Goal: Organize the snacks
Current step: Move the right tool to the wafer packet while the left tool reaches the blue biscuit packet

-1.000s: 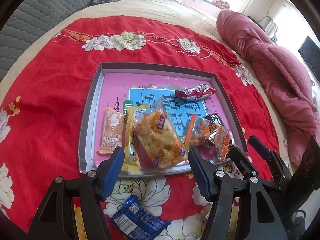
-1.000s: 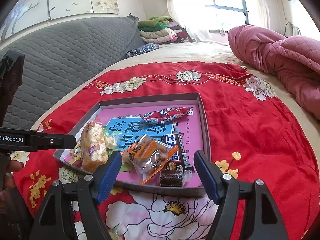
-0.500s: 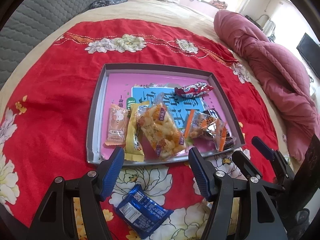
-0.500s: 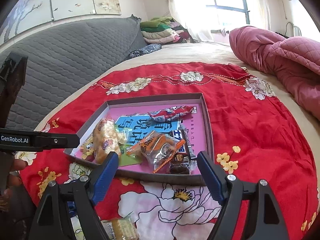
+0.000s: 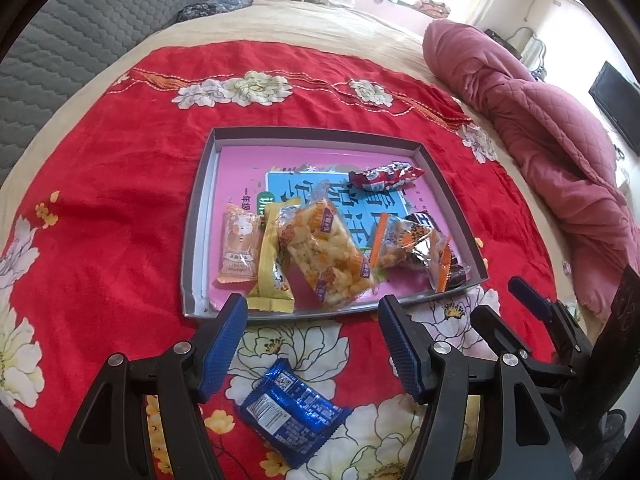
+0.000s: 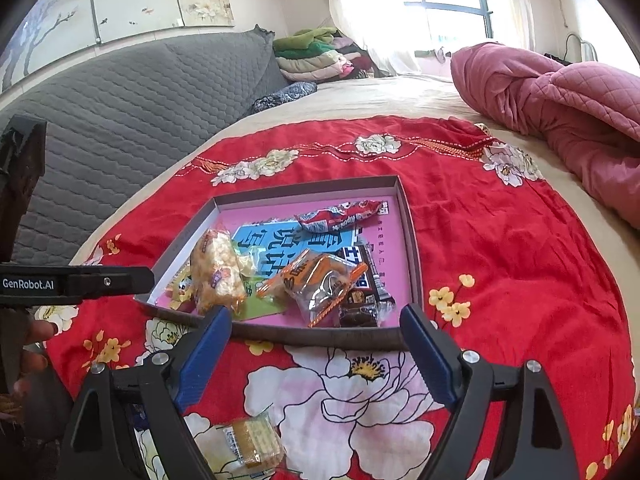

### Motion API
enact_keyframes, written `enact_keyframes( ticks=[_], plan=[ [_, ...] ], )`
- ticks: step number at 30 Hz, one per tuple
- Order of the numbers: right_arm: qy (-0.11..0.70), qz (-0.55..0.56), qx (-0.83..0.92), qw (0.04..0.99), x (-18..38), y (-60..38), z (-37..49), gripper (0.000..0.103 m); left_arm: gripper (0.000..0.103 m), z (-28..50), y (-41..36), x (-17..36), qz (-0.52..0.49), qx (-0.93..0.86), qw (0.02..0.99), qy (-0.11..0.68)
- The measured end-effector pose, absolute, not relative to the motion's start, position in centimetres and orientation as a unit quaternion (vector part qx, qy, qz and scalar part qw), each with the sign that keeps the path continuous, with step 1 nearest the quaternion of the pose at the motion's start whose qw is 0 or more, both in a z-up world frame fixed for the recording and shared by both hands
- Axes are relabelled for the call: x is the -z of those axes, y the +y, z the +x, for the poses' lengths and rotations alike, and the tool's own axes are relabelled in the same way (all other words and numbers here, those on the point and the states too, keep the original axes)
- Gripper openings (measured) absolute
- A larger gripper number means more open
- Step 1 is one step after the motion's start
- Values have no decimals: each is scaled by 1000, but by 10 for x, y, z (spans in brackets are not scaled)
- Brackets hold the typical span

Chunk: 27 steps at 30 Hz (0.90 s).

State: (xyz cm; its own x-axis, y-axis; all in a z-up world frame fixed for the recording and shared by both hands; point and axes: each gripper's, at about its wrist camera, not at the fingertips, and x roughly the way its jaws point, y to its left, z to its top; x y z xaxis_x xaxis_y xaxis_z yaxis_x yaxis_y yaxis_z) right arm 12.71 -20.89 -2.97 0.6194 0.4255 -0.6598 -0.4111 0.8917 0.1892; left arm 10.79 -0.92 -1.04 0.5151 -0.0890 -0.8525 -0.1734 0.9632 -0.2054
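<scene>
Your left gripper [image 5: 310, 344] hangs wide and empty above a blue packet [image 5: 291, 410] on the red cloth [image 5: 112, 208]. Your right gripper [image 6: 316, 354] is opening, nothing between its jaws. Six snacks lie in the tray [image 5: 200, 220].

One shallow grey tray [image 5: 192, 240] holds six wrapped snacks [image 5: 326, 256]. Two more packets lie outside it on the red cloth [image 5: 112, 200]: one blue packet [image 5: 292, 410] and one clear-wrapped yellow cake [image 6: 248, 440].

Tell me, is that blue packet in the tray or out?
Out. The blue packet lies on the red cloth, apart from the tray's near edge, below the left gripper's open jaws.
</scene>
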Motion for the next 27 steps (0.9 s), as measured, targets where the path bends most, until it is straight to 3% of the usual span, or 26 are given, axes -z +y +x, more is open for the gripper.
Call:
enact_keyframes(
  ticks=[27],
  plan=[
    [419,-37,-270,866,43,-199,98,86,70,74,-2,51,-147,-6,819,554]
  ],
)
